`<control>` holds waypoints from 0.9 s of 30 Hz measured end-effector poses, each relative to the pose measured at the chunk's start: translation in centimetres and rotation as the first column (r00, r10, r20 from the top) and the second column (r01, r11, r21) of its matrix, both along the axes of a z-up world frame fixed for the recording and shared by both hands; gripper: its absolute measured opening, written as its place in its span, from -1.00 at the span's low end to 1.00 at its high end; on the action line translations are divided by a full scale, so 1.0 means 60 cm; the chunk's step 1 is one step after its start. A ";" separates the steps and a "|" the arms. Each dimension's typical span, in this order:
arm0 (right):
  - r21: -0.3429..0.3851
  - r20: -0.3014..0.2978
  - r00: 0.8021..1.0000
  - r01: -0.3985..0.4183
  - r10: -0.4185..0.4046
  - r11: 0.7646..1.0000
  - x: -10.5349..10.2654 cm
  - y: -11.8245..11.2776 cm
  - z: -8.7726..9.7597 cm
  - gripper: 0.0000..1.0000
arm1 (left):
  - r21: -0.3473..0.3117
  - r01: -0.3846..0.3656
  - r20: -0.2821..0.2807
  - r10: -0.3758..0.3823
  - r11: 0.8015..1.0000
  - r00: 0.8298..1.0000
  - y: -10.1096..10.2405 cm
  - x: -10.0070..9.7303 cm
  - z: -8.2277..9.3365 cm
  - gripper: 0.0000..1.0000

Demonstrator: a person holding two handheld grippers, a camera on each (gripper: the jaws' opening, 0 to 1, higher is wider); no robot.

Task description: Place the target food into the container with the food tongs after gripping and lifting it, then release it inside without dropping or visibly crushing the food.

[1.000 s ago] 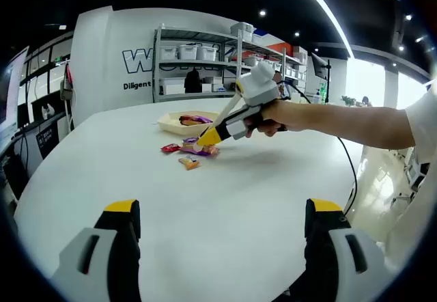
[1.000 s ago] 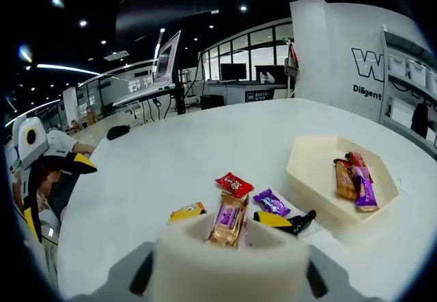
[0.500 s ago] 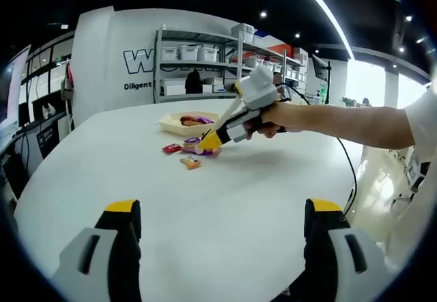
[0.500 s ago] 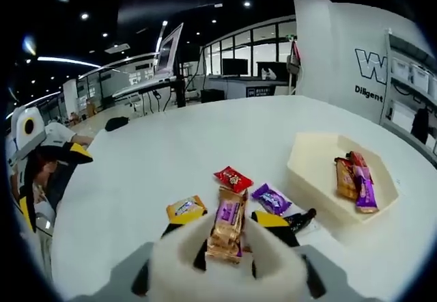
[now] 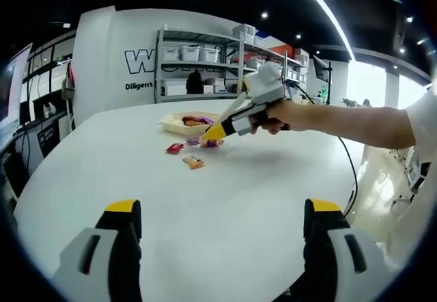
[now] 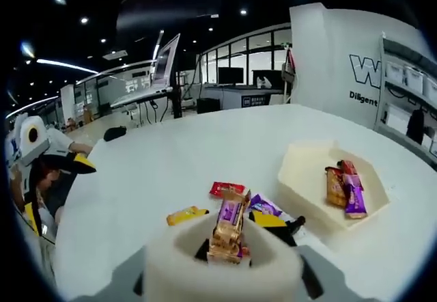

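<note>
A tan and purple snack bar (image 6: 229, 228) is pinched upright in the tongs of my right gripper (image 6: 235, 239), which is shut on it and holds it just above the table. The cream tray (image 6: 305, 172) lies to the right, with two wrapped snacks (image 6: 343, 189) inside. In the left gripper view, a hand holds the right gripper (image 5: 214, 135) with its yellow tips a little above the table, beside the tray (image 5: 168, 120). My left gripper (image 5: 223, 211) stands open near the table's front edge, with nothing between its jaws.
Loose on the white table (image 6: 171, 152) lie a red packet (image 6: 224, 189), a yellow packet (image 6: 185, 214) and a purple packet (image 6: 262, 206). A person sits at the far left with the left gripper (image 6: 34, 153). Shelves (image 5: 205, 63) stand behind the table.
My right gripper has closed on the snack bar, lifted it off the table and moved a little toward the tray. The left gripper has not moved.
</note>
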State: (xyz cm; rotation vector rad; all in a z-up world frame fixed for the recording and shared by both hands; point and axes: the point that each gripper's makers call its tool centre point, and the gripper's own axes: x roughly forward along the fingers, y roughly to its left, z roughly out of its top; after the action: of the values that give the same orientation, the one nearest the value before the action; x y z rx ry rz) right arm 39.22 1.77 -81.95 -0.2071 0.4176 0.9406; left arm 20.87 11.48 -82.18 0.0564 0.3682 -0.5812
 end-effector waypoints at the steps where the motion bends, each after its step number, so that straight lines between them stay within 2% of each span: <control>1: 0.006 0.008 1.000 0.008 -0.008 1.000 0.003 -0.004 0.008 -0.70 | -0.001 0.001 0.001 -0.001 1.000 1.000 -0.001 0.000 0.000 0.95; 8: 0.020 0.035 0.999 0.041 -0.041 0.999 0.019 -0.041 0.051 -0.69 | -0.005 0.013 0.006 -0.013 1.000 1.000 -0.013 -0.001 0.003 0.95; 14: 0.039 0.062 0.995 0.072 -0.074 0.997 0.048 -0.059 0.088 -0.69 | -0.007 0.014 0.011 -0.014 1.000 1.000 -0.017 0.001 0.007 0.95; 20: 0.051 0.062 0.993 0.093 -0.097 0.994 0.080 -0.062 0.095 -0.69 | 0.001 0.016 0.006 -0.016 1.000 1.000 -0.018 0.000 0.004 0.95; 27: 0.053 0.050 0.992 0.116 -0.119 0.992 0.117 -0.068 0.088 -0.69 | 0.008 -0.002 -0.005 0.002 1.000 1.000 -0.008 0.004 -0.004 0.95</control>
State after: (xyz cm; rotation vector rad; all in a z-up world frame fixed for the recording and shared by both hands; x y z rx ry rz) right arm 46.26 -2.31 -76.69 -0.1603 0.3529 0.8270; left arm 21.09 10.98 -82.40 0.0624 0.3750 -0.5781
